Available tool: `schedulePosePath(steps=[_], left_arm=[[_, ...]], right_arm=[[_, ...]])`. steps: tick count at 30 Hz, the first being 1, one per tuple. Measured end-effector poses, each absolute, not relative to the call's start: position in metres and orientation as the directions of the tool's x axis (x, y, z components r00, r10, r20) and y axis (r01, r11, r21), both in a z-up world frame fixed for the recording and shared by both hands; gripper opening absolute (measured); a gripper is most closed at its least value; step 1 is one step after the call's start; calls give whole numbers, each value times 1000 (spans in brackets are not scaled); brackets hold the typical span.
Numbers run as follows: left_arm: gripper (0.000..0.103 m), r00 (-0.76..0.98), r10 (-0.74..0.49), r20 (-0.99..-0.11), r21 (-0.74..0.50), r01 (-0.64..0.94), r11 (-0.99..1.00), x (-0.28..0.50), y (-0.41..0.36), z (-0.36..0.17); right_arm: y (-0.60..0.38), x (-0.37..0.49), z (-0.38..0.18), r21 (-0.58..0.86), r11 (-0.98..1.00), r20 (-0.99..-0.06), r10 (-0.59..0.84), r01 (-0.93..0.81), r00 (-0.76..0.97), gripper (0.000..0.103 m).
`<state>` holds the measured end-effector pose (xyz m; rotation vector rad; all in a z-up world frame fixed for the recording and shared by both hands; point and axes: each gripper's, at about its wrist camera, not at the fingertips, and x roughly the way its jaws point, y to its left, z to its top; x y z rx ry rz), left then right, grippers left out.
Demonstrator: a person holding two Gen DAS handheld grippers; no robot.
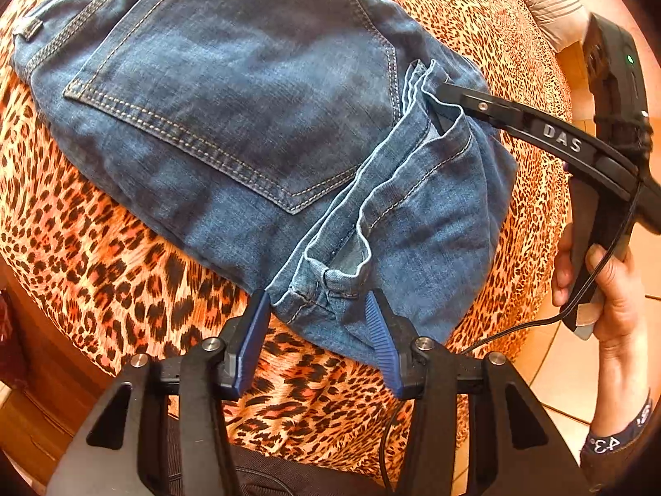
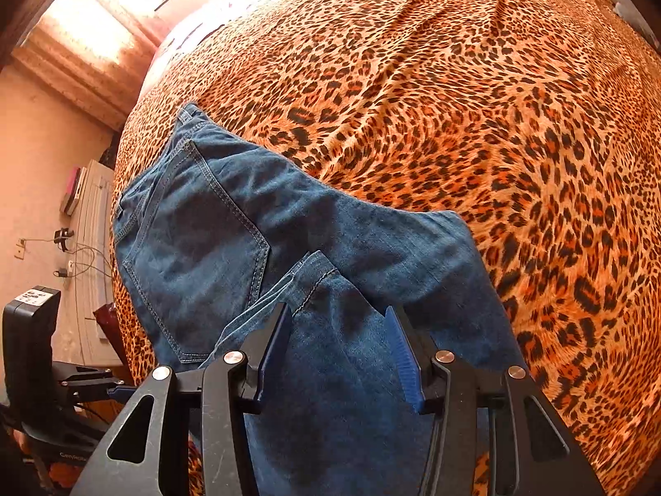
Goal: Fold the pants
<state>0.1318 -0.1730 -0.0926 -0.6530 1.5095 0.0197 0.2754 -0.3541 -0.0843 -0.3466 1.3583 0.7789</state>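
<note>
Blue jeans [image 1: 231, 95] lie folded on a leopard-print bedspread [image 1: 103, 248], back pocket up, with the leg hems laid over the seat. My left gripper [image 1: 318, 310] is open, its blue pads on either side of the hem edge at the near corner. My right gripper [image 2: 336, 326] is open above the folded leg fabric [image 2: 338, 372]. In the left wrist view the right gripper's finger [image 1: 475, 101] reaches in from the right and touches the hem folds. The jeans also show in the right wrist view [image 2: 198, 231].
The bedspread [image 2: 454, 103] stretches wide beyond the jeans. A pillow [image 1: 545, 0] lies at the far right. A tiled floor [image 1: 570, 355] is beside the bed. A low cabinet [image 2: 93, 256] with cables stands by the wall.
</note>
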Motion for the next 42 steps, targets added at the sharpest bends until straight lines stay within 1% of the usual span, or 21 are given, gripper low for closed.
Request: schedulePosePath(steps=[1,2,3,4,5,8,12,13,16,18,19,20,23,28,30,31,32,34,36,40,42], left_arm=[[45,108,-352,-930,-365,-397,842,135,-178,-92],[27,119,-329,-937,-349,-391,852,137,-180,-91],[13,116,-306,-945,-327,-385,863,139,-183,-92],[9,98,-297,-950,-312,-385,869,141,-186,-93],[9,94,-292,-952,-305,-391,868,142,-189,-92],[9,88,-270,-959,-282,-407,869,132,-184,-93],[9,65,-320,-945,-310,-484,818,122,-168,-105],[9,63,-335,-940,-322,-488,811,121,-164,-103],[9,59,-383,-922,-363,-479,800,116,-157,-90],[9,91,-392,-916,-388,-452,803,114,-158,-74],[9,113,-384,-916,-393,-434,811,115,-159,-65],[9,133,-376,-917,-396,-415,819,116,-159,-58],[9,149,-358,-922,-387,-379,841,136,-166,-56],[9,46,-346,-937,-336,-389,858,160,-190,-85],[9,29,-346,-938,-330,-383,863,162,-196,-87],[9,42,-337,-941,-327,-378,866,162,-198,-84],[11,57,-314,-948,-312,-374,873,162,-199,-82],[15,62,-274,-960,-277,-363,890,164,-202,-90],[15,36,-269,-962,-264,-349,899,167,-203,-102],[15,47,-311,-949,-308,-346,886,163,-196,-90],[15,74,-356,-931,-359,-357,863,155,-185,-80]], right_arm=[[-348,276,-89,178,698,-964,267,-693,21,49],[-344,275,-93,162,681,-968,249,-714,18,48],[-340,273,-95,145,658,-971,237,-739,21,45],[-335,270,-93,146,632,-971,239,-761,13,24],[-331,269,-91,137,621,-972,235,-772,16,9],[-320,266,-74,204,579,-952,304,-789,-24,3],[-312,279,-98,150,612,-973,230,-776,-7,6],[-313,283,-95,173,625,-966,258,-762,-7,10],[-337,292,-63,218,657,-940,339,-722,25,13],[-370,301,-42,243,696,-923,381,-676,60,30],[-389,304,-36,237,722,-922,379,-650,85,42],[-406,309,-36,240,749,-924,370,-617,90,47],[-453,308,-53,262,816,-937,343,-515,67,47],[-482,298,-97,288,880,-943,330,-379,51,47],[-481,293,-97,321,868,-923,376,-378,79,24],[-483,288,-90,338,860,-909,404,-383,105,16],[-490,287,-84,357,855,-894,430,-377,129,13],[-499,291,-97,330,883,-914,388,-333,124,13],[-504,292,-108,343,887,-914,391,-308,109,13],[-501,294,-93,294,907,-933,341,-300,117,24],[-506,293,-79,325,900,-914,378,-289,146,26]])
